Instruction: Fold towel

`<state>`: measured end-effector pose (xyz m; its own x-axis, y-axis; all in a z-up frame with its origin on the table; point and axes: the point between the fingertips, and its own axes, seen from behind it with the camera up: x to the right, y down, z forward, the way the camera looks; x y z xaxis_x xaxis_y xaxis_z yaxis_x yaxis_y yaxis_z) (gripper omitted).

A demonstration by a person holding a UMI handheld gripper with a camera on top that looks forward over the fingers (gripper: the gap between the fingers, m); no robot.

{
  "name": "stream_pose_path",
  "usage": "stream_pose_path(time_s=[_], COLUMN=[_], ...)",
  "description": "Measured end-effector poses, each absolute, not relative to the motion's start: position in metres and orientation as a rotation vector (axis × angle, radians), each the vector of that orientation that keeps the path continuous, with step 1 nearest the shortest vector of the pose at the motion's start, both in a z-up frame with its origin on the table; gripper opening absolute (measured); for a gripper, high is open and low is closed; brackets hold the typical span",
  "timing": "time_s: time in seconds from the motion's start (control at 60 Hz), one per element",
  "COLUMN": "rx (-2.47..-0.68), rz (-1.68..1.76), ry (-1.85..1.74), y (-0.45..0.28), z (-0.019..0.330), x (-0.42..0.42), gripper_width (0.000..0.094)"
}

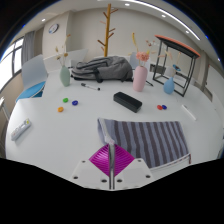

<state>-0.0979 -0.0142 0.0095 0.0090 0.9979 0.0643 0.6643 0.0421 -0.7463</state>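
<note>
I see the gripper [111, 165] closed on the striped towel's [145, 138] near edge. The towel lies on the white table [60, 135].

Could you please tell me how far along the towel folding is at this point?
Nothing looks folded yet: the grey striped towel lies spread flat on the white table. In hand: the gripper, pink pads close together, sits at its near edge. Whether it grips the cloth is unclear. All folding remains.
</note>
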Motion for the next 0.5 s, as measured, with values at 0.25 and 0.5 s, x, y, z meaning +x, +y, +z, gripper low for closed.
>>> stream_pose_path(time_s=[0.25,0.5], rx=[-1.742,-1.855], rz=[0.804,0.738], ry=[-1.615,-1.475], y=[0.048,0.183], z=[0.094,0.078], x=[-0.098,-0.105], gripper_width=[0.0032,0.0032])
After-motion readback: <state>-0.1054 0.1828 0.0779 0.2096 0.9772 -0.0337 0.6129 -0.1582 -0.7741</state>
